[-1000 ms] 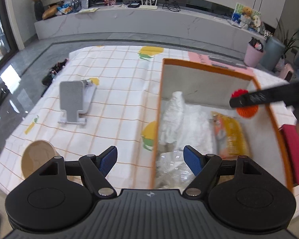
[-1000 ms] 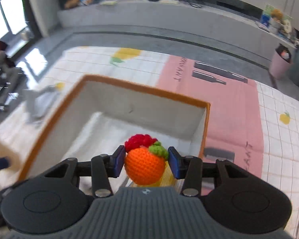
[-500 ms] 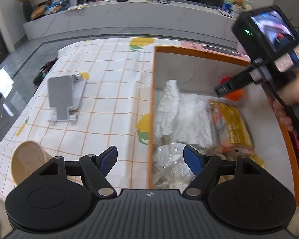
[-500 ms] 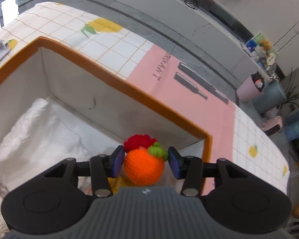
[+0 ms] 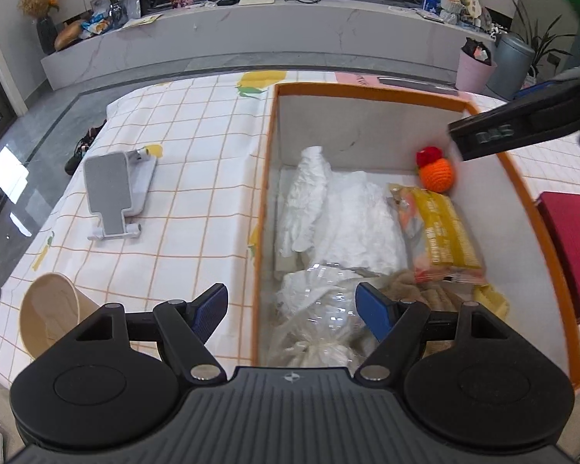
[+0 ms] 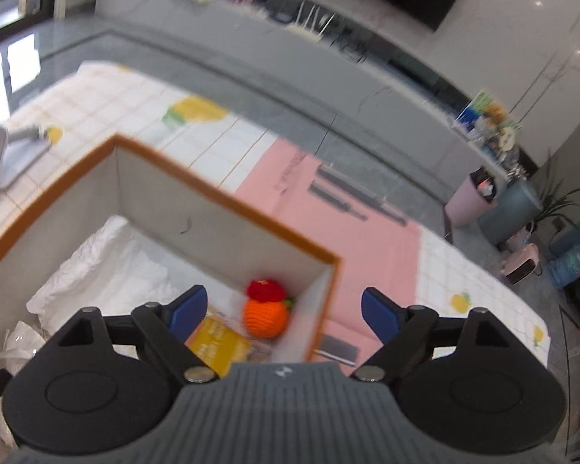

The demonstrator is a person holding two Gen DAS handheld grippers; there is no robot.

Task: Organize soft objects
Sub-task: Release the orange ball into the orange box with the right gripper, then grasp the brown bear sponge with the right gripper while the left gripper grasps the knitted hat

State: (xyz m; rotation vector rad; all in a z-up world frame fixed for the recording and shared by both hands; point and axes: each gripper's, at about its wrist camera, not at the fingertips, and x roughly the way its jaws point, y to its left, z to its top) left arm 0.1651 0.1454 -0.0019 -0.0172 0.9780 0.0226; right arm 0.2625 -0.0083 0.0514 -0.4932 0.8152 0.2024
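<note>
Right gripper (image 6: 280,309) opening above the box (image 6: 228,197), nothing between the jaws. Crocheted orange (image 6: 266,317) loose in the box's far right corner, beside a yellow packet (image 5: 440,232). Left gripper (image 5: 292,311) spread wide, empty.

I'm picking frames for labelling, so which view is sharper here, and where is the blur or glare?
Left wrist view: sharp, with the crocheted orange toy and the bin's orange rim crisp; window glare on the floor at the left edge; fisheye bends the counter. Right wrist view: motion-blurred throughout, smearing the toy, the rim and the tablecloth.
</note>
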